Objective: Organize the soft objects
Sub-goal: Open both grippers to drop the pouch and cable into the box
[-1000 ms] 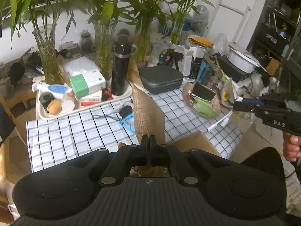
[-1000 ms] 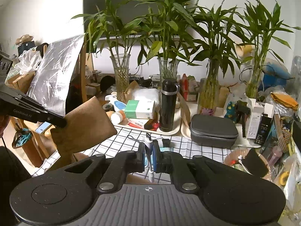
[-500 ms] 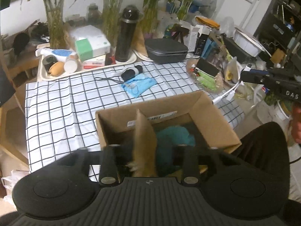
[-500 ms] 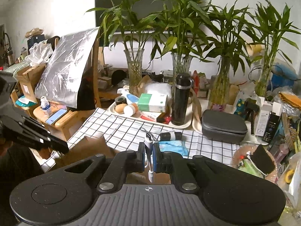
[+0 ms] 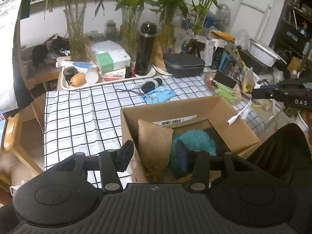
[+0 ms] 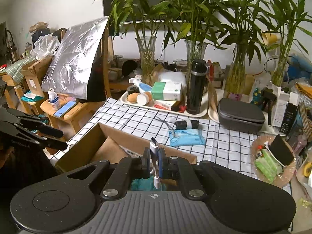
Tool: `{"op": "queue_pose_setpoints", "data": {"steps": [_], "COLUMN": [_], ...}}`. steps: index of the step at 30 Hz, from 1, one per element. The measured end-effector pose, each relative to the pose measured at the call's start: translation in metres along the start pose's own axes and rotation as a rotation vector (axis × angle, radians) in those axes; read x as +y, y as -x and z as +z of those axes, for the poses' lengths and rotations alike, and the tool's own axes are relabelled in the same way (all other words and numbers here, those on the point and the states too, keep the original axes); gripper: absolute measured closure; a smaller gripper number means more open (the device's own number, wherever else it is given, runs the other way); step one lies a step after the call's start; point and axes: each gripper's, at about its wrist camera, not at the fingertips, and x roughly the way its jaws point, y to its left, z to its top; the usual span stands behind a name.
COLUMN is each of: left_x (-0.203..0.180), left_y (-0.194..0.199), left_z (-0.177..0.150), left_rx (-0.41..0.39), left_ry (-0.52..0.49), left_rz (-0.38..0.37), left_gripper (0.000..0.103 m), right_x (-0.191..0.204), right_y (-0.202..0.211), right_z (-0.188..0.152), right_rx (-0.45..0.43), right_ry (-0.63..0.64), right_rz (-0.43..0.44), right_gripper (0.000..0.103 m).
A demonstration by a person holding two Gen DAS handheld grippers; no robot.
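Note:
An open cardboard box sits on the checked tablecloth at the near edge. Inside it a brown cloth pouch stands on end against the left wall, beside a teal fluffy item and something dark. My left gripper hovers over the box with its jaws opening. The pouch is between the fingers and neither pad presses on it. My right gripper is shut on a white adapter cable, which dangles over the box's right flap. The left gripper also shows at the left edge of the right wrist view.
A cream tray with boxes, tubs and a black flask stands at the back. A grey case, a blue pack, a black roll, glass vases and a bowl of packets crowd the table. Wooden stools stand left.
The left gripper carried the brown pouch from above the table down into the box and opened off it. The right gripper stayed shut on the cable and shifted slightly.

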Motion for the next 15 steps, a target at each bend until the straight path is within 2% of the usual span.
{"op": "queue_pose_setpoints", "data": {"steps": [10, 15], "left_x": [0.005, 0.012], "left_y": [0.020, 0.031], "left_z": [-0.010, -0.018], "left_rx": [-0.046, -0.072], "left_ry": [-0.003, 0.014], "left_rz": [0.001, 0.000], "left_gripper": [0.057, 0.057], "right_x": [0.026, 0.047], "right_y": [-0.009, -0.022], "right_z": [0.004, 0.008], "right_rx": [0.035, 0.055], "right_ry": [0.049, 0.098], "right_rz": [0.027, 0.089], "right_gripper": [0.093, 0.093]}}
